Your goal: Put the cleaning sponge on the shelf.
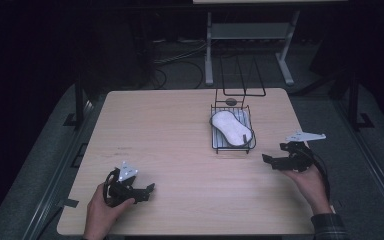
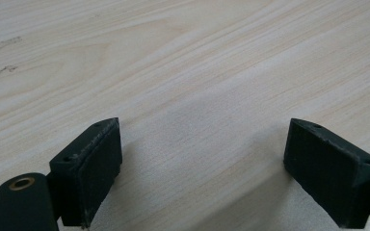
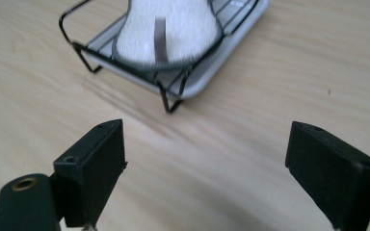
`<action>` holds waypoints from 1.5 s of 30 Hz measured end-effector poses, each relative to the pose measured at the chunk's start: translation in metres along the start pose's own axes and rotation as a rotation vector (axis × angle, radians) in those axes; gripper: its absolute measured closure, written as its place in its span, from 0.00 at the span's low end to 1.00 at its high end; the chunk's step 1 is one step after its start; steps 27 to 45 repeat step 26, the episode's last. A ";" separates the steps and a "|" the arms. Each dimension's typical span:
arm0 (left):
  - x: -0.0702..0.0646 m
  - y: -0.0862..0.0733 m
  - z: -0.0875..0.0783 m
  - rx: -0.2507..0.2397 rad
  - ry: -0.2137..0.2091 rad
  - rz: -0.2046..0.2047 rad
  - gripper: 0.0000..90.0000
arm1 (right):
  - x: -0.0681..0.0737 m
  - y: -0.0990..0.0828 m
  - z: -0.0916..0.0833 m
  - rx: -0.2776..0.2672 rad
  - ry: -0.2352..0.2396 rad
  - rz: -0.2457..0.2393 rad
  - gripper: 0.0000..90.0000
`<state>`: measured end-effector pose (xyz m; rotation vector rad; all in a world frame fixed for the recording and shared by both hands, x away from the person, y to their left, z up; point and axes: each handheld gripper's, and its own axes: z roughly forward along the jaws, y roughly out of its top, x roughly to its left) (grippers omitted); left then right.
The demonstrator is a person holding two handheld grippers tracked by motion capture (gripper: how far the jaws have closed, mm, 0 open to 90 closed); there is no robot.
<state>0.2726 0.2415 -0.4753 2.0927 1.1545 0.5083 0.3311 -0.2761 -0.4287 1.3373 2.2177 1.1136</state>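
Facing the white sponge (image 3: 166,29) ahead, right claw (image 3: 204,168) spread, empty; looked soft, light — pinch its narrow waist.

One wooden table (image 1: 180,150) carries one black wire rack (image 1: 215,107) over one grey tray (image 1: 215,146). One white sponge (image 1: 230,127) lies in it. Two grippers are present: the left gripper (image 1: 149,190) and the right gripper (image 1: 266,160).

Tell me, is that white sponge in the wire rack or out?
In: the white sponge lies flat inside the wire rack.
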 end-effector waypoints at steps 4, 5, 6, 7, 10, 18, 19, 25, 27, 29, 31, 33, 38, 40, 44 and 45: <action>0.000 0.000 0.000 0.000 0.000 0.001 0.14 | 0.002 -0.020 -0.007 0.027 -0.006 0.000 0.15; 0.000 0.000 0.000 0.000 0.000 0.001 0.14 | 0.002 -0.020 -0.007 0.027 -0.006 0.000 0.15; 0.000 0.000 0.000 -0.001 0.000 0.001 0.14 | 0.002 -0.029 -0.010 0.042 -0.009 0.007 0.15; 0.000 0.000 0.000 0.000 0.000 0.003 0.14 | 0.003 -0.032 -0.011 0.051 -0.018 0.007 0.15; 0.000 0.000 0.000 0.001 0.000 0.003 0.14 | 0.004 -0.043 -0.014 0.069 -0.018 0.008 0.13; 0.000 0.000 0.000 0.000 0.000 0.003 0.14 | 0.009 -0.063 -0.014 0.101 -0.037 0.000 0.09; 0.000 0.000 0.000 0.001 0.001 0.004 0.14 | 0.009 -0.064 -0.014 0.101 -0.037 0.000 0.09; 0.000 0.000 0.000 0.001 0.001 0.004 0.14 | 0.013 -0.072 -0.011 0.113 -0.061 -0.009 0.03; 0.000 0.000 0.000 0.001 0.001 0.004 0.14 | 0.014 -0.074 -0.010 0.116 -0.066 -0.015 0.03; 0.000 0.000 0.000 0.001 0.001 0.004 0.14 | 0.014 -0.074 -0.010 0.116 -0.066 -0.015 0.03; 0.000 0.000 0.000 0.001 0.001 0.004 0.14 | 0.014 -0.074 -0.010 0.116 -0.066 -0.015 0.03; 0.000 0.000 0.000 0.001 0.001 0.004 0.14 | 0.014 -0.074 -0.010 0.116 -0.066 -0.015 0.03; 0.000 0.000 0.000 0.001 0.001 0.004 0.14 | 0.014 -0.074 -0.010 0.116 -0.066 -0.015 0.03; 0.000 0.000 0.000 0.001 0.001 0.004 0.14 | 0.014 -0.074 -0.010 0.116 -0.066 -0.015 0.03; 0.000 0.000 0.000 0.001 0.001 0.004 0.14 | 0.014 -0.074 -0.010 0.116 -0.066 -0.015 0.03; 0.000 0.000 0.000 0.001 0.001 0.004 0.14 | 0.014 -0.074 -0.010 0.116 -0.066 -0.015 0.03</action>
